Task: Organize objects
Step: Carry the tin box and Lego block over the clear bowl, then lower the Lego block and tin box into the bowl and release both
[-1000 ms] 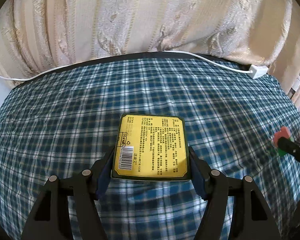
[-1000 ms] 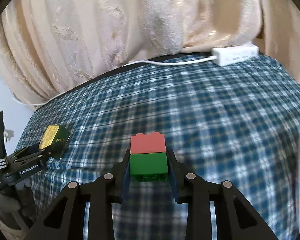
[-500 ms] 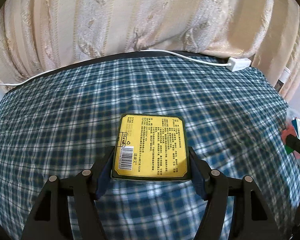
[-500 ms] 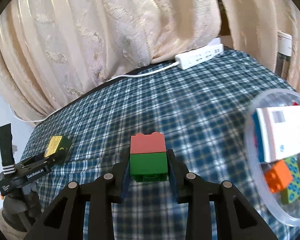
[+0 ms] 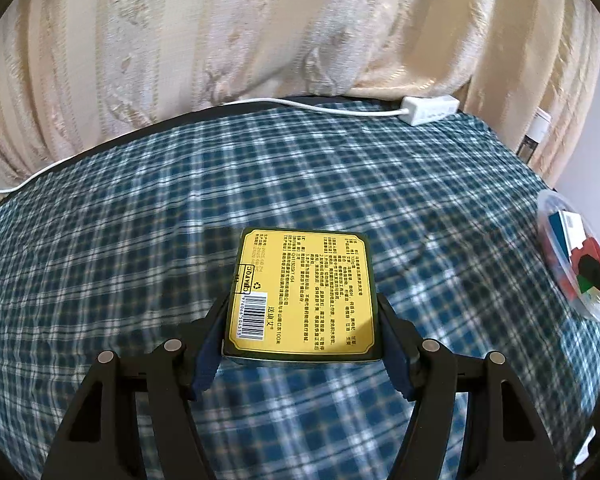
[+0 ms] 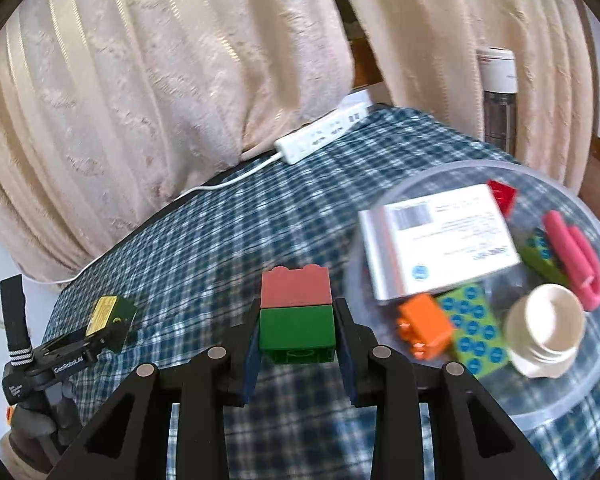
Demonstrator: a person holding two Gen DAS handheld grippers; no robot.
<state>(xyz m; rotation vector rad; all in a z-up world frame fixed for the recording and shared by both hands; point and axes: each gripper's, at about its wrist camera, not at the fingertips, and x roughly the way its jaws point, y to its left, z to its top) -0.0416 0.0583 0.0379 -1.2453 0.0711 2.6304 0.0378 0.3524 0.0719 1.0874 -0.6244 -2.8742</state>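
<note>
My left gripper is shut on a flat yellow box with printed text and a barcode, held above the blue plaid cloth. My right gripper is shut on a stack of two bricks, pink on green. It is just left of a clear round tub that holds a white box, an orange brick, a green spotted brick, a pink clip and a cream cup. The left gripper with its yellow box shows far left in the right wrist view. The tub shows at the right edge of the left wrist view.
A white power strip with its cable lies along the table's back edge, also in the left wrist view. Cream curtains hang close behind. A clear bottle stands behind the tub.
Both views have swung to the right. The tub has come into full view beside my right gripper. Both grippers keep hold of their objects.
</note>
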